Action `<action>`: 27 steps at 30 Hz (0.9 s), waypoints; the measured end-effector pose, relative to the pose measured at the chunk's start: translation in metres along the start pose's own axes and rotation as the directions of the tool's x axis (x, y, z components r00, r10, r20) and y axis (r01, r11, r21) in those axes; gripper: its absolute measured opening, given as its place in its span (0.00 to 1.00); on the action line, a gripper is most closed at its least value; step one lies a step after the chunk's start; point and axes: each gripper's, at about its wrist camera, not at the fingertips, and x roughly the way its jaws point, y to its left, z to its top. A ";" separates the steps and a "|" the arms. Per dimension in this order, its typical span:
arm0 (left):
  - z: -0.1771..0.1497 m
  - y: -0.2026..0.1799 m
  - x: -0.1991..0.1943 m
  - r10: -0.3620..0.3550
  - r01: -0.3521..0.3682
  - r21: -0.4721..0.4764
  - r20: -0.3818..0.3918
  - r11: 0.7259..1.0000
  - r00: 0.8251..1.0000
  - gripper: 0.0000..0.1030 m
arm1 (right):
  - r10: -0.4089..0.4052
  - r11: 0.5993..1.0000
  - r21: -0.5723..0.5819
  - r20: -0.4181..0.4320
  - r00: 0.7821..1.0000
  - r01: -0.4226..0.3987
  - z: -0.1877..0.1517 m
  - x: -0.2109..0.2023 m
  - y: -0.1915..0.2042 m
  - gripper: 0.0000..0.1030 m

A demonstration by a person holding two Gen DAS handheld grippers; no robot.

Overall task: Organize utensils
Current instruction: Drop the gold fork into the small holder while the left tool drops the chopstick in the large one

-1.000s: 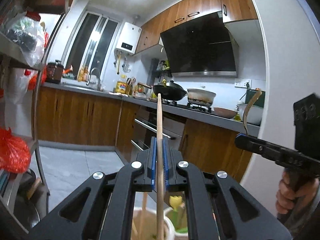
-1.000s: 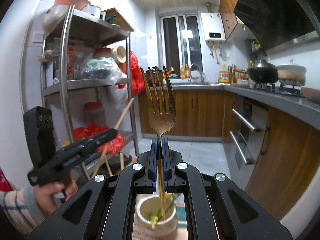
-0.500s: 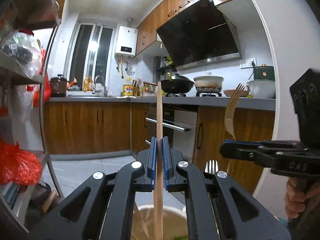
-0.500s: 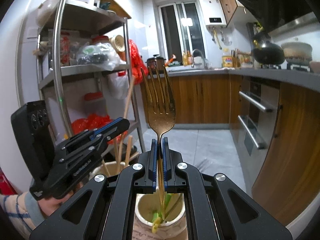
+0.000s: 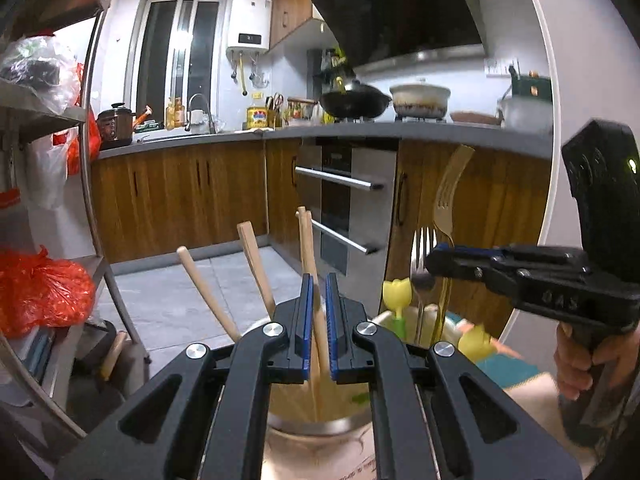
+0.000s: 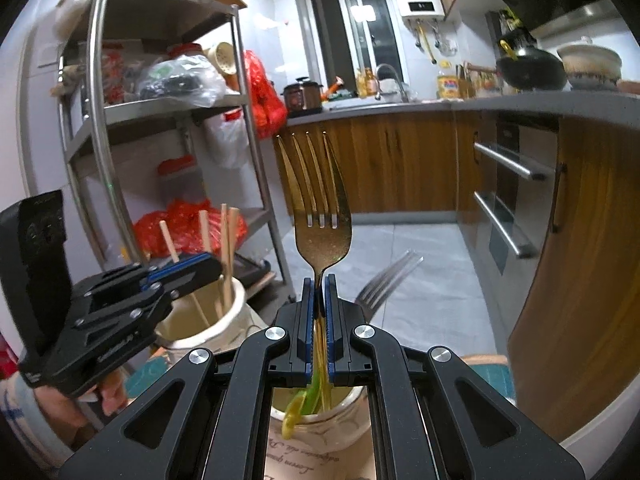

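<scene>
My left gripper (image 5: 317, 300) is shut on a wooden chopstick (image 5: 306, 240) whose lower end reaches into a cream jar (image 5: 320, 430) right below. Other chopsticks (image 5: 254, 264) lean in that jar. To its right my right gripper (image 5: 436, 260) is shut on a gold fork (image 5: 446, 200). In the right wrist view the right gripper (image 6: 319, 282) pinches the gold fork (image 6: 320, 216) at its neck, tines up, handle down inside a second cream jar (image 6: 320, 424). A silver fork (image 6: 386, 280) leans in that jar. The left gripper (image 6: 214, 268) hovers over the chopstick jar (image 6: 208, 322).
A metal shelf rack (image 6: 100, 128) with bags and a red sack (image 5: 38, 292) stands at the left. Wooden cabinets and an oven (image 5: 344, 208) run along the back and right under a counter (image 6: 400, 106). A teal mat (image 5: 504, 368) lies beside the jars.
Both grippers have sunk toward the jars. The chopstick's and fork's lower ends now sit deeper in their jars, and the other chopsticks have come into the left wrist view.
</scene>
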 end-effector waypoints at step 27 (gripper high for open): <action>0.001 -0.004 -0.020 -0.002 0.002 -0.014 -0.018 1.000 1.000 0.42 | -0.069 0.998 -0.010 -0.013 0.998 0.069 -0.002 0.004 -0.002 0.37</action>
